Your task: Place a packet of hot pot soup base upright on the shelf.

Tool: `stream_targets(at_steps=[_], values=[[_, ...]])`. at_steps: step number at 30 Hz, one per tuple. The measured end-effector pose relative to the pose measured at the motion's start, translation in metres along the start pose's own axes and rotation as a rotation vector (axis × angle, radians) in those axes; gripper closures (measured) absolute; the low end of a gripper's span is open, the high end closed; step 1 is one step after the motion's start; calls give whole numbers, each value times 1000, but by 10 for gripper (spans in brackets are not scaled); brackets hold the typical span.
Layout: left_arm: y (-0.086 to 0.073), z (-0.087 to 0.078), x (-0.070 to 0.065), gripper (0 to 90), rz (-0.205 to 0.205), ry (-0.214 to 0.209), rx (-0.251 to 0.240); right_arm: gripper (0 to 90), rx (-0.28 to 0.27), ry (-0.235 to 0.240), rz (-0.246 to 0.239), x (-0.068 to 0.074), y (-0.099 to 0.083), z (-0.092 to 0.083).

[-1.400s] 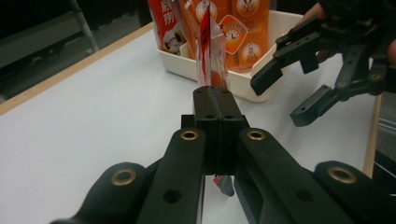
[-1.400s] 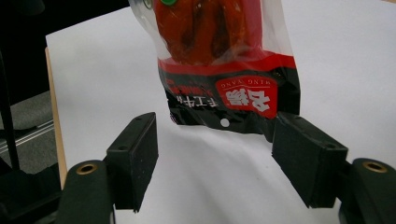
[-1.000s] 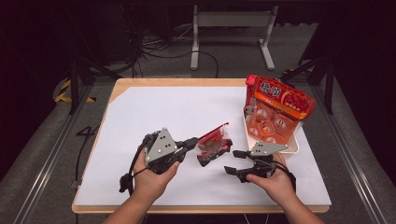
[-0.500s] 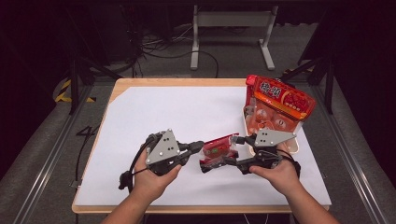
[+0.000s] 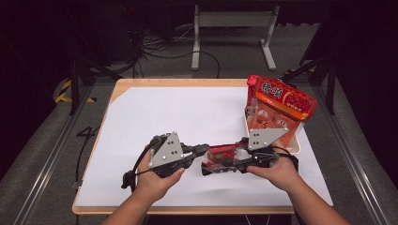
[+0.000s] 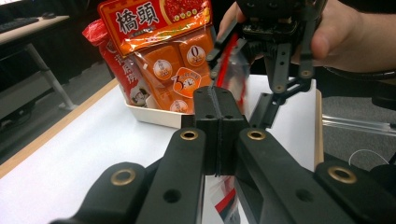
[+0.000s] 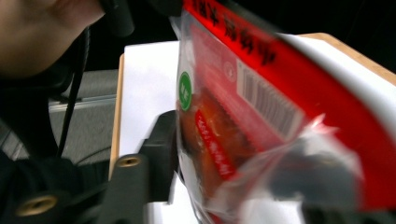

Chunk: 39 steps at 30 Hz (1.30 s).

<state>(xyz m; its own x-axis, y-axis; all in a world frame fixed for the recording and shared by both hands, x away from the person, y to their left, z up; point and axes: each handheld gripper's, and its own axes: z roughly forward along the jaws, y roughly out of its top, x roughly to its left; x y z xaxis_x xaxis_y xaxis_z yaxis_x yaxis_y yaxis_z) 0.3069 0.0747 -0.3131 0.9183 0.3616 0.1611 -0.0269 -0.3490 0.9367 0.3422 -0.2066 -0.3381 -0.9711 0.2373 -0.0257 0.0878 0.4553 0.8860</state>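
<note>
A small red snack packet (image 5: 224, 153) hangs just above the white sheet between my two grippers. My left gripper (image 5: 202, 151) is shut on the packet's left edge; in the left gripper view its jaws (image 6: 217, 100) meet on a thin clear seam. My right gripper (image 5: 220, 160) comes in from the right with the packet (image 7: 233, 116) between its jaws. Those jaws have just been closing, and the left pad (image 7: 161, 140) lies against the wrapper. The other pad is hidden behind the packet. From the left gripper view, the right gripper (image 6: 247, 70) straddles the packet (image 6: 233, 65).
A white tray (image 5: 293, 145) at the right of the table holds a large orange-red bag (image 5: 279, 105) standing upright, close behind my right hand. White paper (image 5: 155, 112) covers the wooden tabletop. A metal stand (image 5: 232, 28) and cables are on the floor beyond.
My right gripper has risen from the sheet and come in around the packet, and its jaws have narrowed on it. The left gripper has kept its place and its grip.
</note>
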Motion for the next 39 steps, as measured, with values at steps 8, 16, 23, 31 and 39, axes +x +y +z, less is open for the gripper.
stream_targets(at_steps=[8,16,23,31,39], values=[[-1,4,2,900,-33,-5,-21,693,12,33,-19,2,0,-5],[-1,8,3,608,-59,32,-30,698,7,25,-5,0,3,-18],[-6,6,9,403,-109,56,-17,698,3,-11,-13,-4,9,-43],[-12,2,19,306,-144,104,26,698,-5,-69,15,-16,10,-75],[-16,-3,26,287,-171,119,30,698,-8,-124,32,-26,8,-97]])
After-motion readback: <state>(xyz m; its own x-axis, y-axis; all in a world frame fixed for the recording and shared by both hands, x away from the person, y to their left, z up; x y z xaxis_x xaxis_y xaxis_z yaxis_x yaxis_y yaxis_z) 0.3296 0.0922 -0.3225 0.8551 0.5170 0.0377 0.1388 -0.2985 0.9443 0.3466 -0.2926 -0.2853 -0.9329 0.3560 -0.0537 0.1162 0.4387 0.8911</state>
